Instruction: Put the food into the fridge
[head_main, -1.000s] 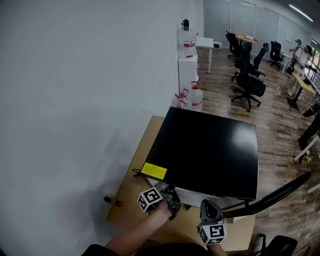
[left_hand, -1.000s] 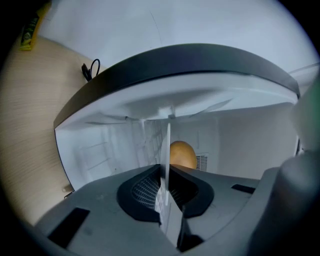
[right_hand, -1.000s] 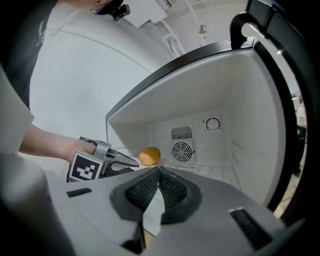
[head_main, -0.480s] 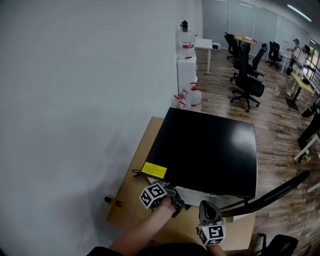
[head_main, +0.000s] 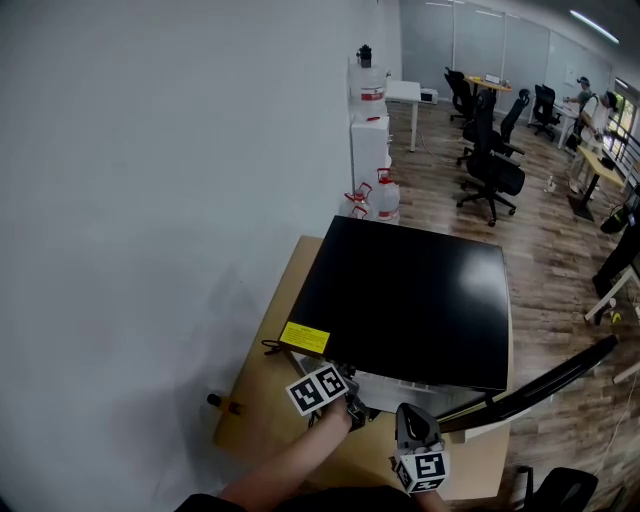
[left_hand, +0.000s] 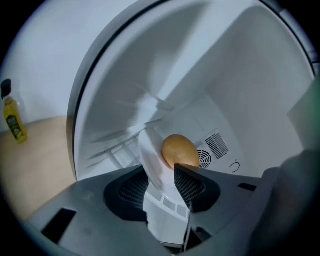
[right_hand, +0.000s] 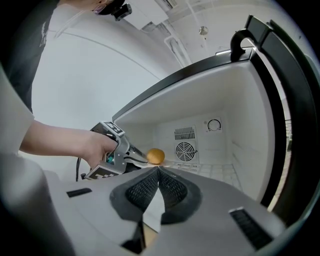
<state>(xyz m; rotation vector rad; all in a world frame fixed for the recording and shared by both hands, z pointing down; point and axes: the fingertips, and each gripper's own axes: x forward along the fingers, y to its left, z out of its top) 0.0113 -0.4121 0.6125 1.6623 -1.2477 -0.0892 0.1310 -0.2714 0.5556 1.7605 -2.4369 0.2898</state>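
A small fridge with a black top (head_main: 410, 300) stands on a wooden table (head_main: 265, 400), its door (head_main: 545, 380) swung open to the right. My left gripper (head_main: 356, 406) reaches into the white fridge interior (left_hand: 225, 75). A round orange-brown piece of food (left_hand: 179, 151) sits right at the tips of the left gripper (left_hand: 162, 167). Its jaws are opening, with a gap between them, and they no longer press on the food. From the right gripper view the food (right_hand: 155, 156) shows just above the wire shelf (right_hand: 220, 172). My right gripper (right_hand: 158, 171) is shut and empty in front of the fridge.
A small yellow bottle (left_hand: 12, 120) stands on the table left of the fridge, by the white wall. A fan vent (right_hand: 185, 150) and a dial (right_hand: 214, 125) sit on the fridge's back wall. Office chairs (head_main: 490, 165) and water jugs (head_main: 383, 195) stand beyond.
My left gripper has shifted a little to the right, further towards the fridge opening. The right gripper has stayed about where it was.
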